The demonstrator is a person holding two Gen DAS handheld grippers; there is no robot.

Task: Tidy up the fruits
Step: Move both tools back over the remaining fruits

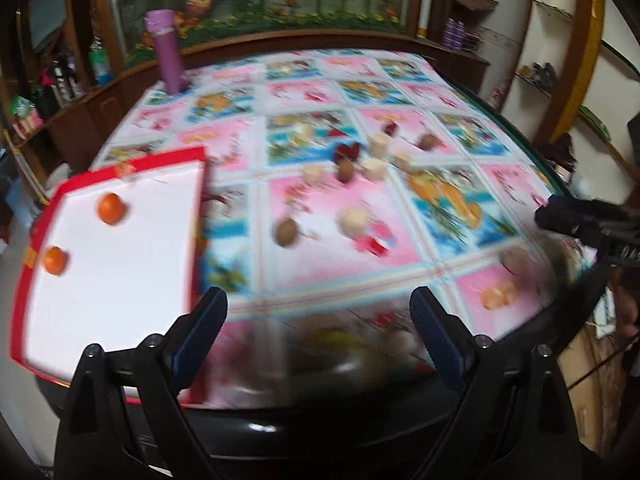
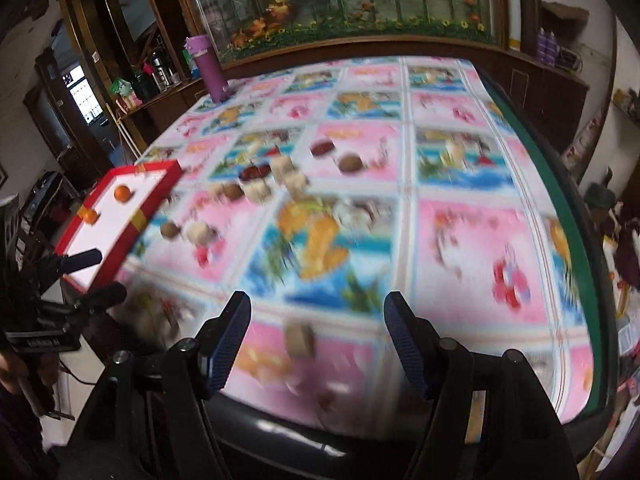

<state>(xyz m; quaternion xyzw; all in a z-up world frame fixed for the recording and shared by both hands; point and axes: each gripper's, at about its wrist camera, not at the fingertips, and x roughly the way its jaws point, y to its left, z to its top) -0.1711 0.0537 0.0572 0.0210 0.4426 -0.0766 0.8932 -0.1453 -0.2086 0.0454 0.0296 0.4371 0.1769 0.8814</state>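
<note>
Well — two oranges loose in tray

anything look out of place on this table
Only two oranges lie in the red-rimmed tray. The other fruits sit scattered loose over the patterned tablecloth. Nothing looks spilled or damaged, though blur hides detail.
</note>
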